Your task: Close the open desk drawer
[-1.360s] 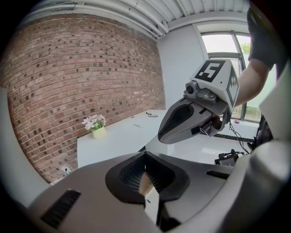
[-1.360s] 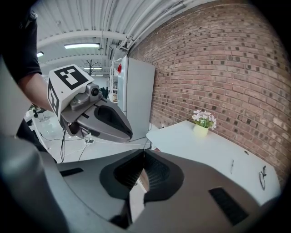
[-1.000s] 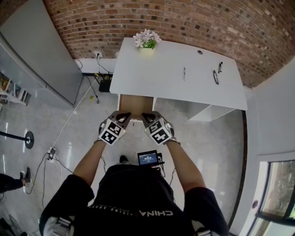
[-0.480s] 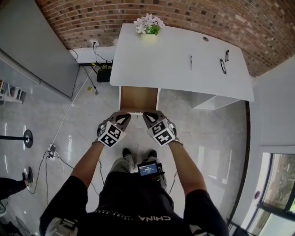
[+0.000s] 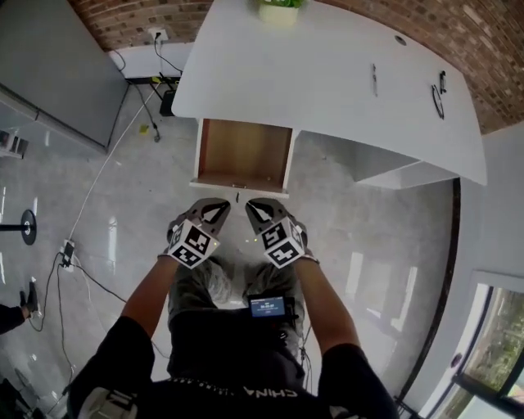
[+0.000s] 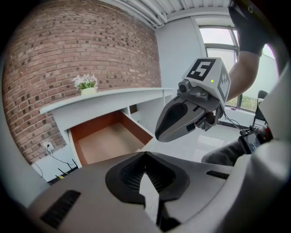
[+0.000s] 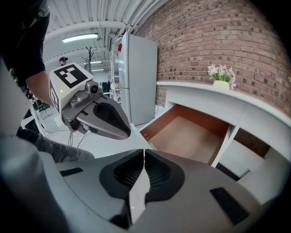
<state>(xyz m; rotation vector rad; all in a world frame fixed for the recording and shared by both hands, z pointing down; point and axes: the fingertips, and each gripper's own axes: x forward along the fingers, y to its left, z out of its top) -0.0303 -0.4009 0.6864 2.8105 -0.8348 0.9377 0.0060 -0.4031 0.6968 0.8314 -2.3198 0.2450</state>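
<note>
The white desk (image 5: 327, 74) has its wooden drawer (image 5: 244, 155) pulled out toward me, with nothing inside. A small dark handle (image 5: 238, 197) sits on the drawer's front edge. My left gripper (image 5: 214, 209) and right gripper (image 5: 259, 210) hover side by side just short of that front edge, either side of the handle, not touching it. Both are shut on nothing. In the left gripper view the shut jaws (image 6: 145, 157) point past the drawer (image 6: 107, 141). The right gripper view shows the shut jaws (image 7: 144, 152) and the drawer (image 7: 191, 136) ahead to the right.
A flower pot (image 5: 278, 8) stands at the desk's far edge, with a pen (image 5: 374, 79) and glasses (image 5: 438, 94) to the right. A grey cabinet (image 5: 57, 57) stands at left. Cables (image 5: 123, 164) trail over the glossy floor. A small screen (image 5: 268, 307) hangs at my waist.
The desk and drawer have shifted up and grown larger in the head view. Both grippers, earlier at the drawer's front edge, now sit slightly back from it, still shut.
</note>
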